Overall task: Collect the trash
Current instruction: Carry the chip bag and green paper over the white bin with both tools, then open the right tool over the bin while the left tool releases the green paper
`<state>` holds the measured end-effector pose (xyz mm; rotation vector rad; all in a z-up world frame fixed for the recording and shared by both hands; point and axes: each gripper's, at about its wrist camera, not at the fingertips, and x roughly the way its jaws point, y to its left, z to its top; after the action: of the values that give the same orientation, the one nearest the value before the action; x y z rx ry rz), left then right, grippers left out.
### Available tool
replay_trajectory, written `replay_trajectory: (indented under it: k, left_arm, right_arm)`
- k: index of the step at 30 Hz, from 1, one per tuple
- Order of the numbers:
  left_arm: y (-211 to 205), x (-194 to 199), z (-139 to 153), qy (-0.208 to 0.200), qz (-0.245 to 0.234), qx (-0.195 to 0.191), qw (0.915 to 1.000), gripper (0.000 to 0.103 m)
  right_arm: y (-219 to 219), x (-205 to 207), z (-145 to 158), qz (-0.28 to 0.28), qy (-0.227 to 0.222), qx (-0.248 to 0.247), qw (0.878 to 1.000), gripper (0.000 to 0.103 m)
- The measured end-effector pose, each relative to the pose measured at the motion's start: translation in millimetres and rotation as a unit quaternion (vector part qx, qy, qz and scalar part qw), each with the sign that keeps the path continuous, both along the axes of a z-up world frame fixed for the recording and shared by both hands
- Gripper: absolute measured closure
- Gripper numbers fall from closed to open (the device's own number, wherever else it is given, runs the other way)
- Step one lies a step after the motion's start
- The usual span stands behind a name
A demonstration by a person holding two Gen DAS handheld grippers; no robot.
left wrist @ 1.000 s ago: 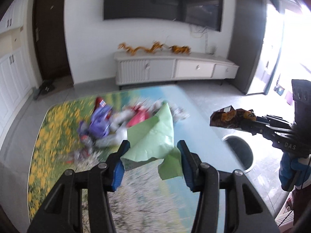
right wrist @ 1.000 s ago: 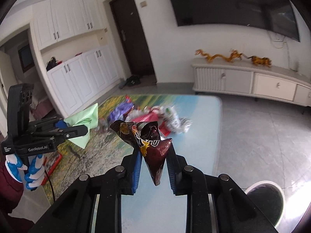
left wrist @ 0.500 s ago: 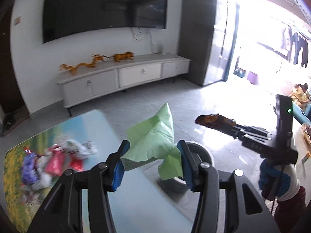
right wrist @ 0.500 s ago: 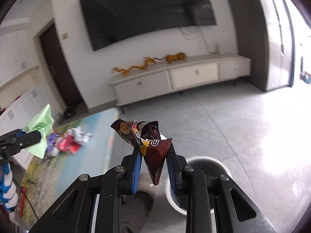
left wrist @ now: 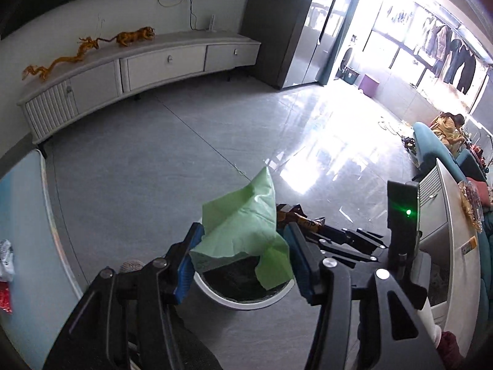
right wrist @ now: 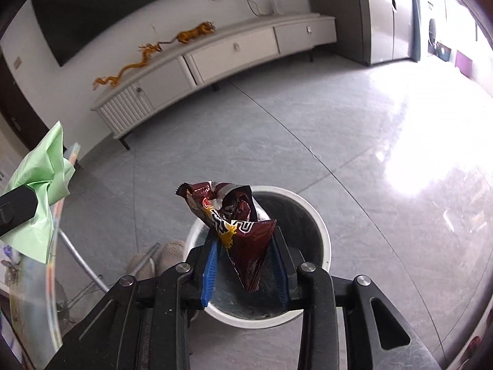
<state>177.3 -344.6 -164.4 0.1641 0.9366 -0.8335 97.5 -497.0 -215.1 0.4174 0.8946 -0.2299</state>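
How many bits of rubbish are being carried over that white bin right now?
2. A green paper sits between the left gripper fingers, and a dark red snack wrapper between the right gripper fingers above the bin. Its contents aren't clear.

A crumpled sheet of light green paper [left wrist: 243, 228] is seen between blue pads, its peak pointing up, above the rim of a round white bin [left wrist: 246, 300] with a dark inside, standing on the grey floor. A creased dark red snack wrapper [right wrist: 237, 225] with yellow lettering is seen over the same bin's opening
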Motion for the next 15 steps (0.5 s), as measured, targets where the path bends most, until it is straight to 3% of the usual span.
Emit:
replay_trajectory:
  k: [5,9,15]
  left_arm:
    - [-16.1,22.2,-29.2,0.053,0.001,-0.014,0.9985,0.034]
    - [-15.8,38.9,-38.8,0.081,0.009,-0.023,0.9964,0.034]
    - [-9.1,46.9,-35.8,0.084,0.017,-0.031,0.9959,0.033]
  right_arm:
    - [-11.8,7.0,-26.9,-0.033,0.028,0.008,0.999,0.053]
    - [-22.2,8.2,-37.6,-0.048,0.041,0.015,0.998,0.05]
    - [-26.0,-2.2,-33.7,-0.062,0.035,0.023,0.997,0.048]
